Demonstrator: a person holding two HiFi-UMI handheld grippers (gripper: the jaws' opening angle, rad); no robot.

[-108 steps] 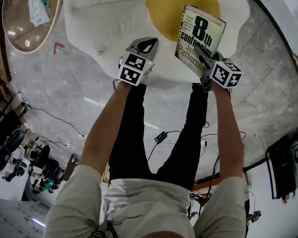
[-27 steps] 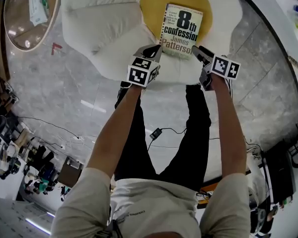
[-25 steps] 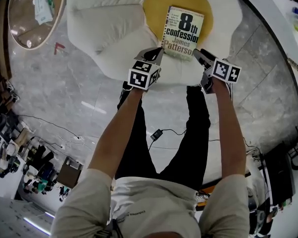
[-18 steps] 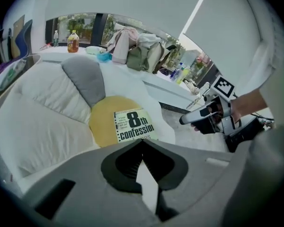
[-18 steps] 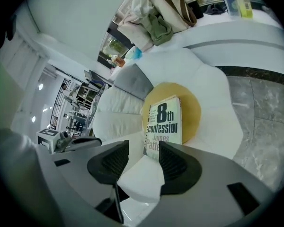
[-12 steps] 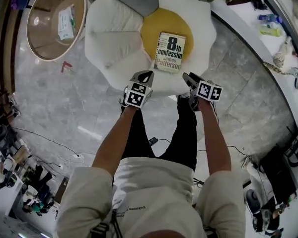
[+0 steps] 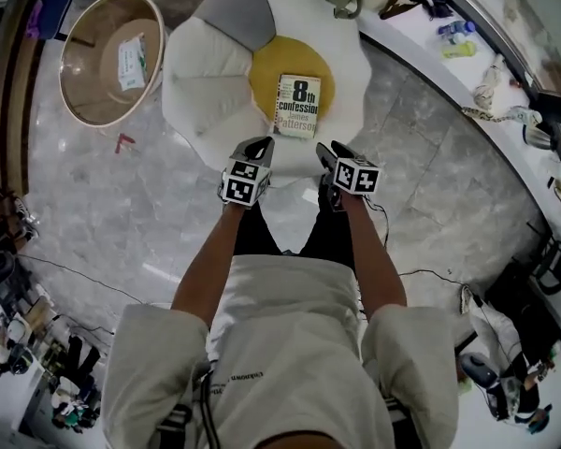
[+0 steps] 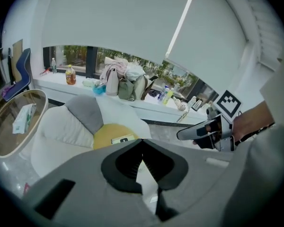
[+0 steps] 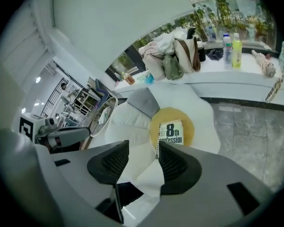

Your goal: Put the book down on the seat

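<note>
**Book flat on the yellow centre, both grippers clear of it**

The left gripper [image 7: 263, 144] has its jaws pressed together at the tips, with nothing between them. The right gripper [image 7: 323, 148] has its jaws spread, and only the seat's white edge shows through the gap. The two are level with each other over the seat's near rim, apart from one another and from the book.

The book [image 7: 297, 107] lies at 12 o'clock from the grippers. It is flat and cover up on the yellow centre [image 7: 265, 75] of the flower-shaped seat [image 7: 201, 87], towards that centre's 4 o'clock side. White petals ring the centre, with one grey petal [image 7: 229, 12] at 11 o'clock.

A round table [image 7: 98, 87] stands on the marble floor at 9 o'clock from the seat, with a packet [image 7: 131, 62] lying on it. At 1 o'clock, a white ledge [image 9: 236, 79] carries bags [image 9: 173, 53] and bottles [image 9: 232, 48].
</note>
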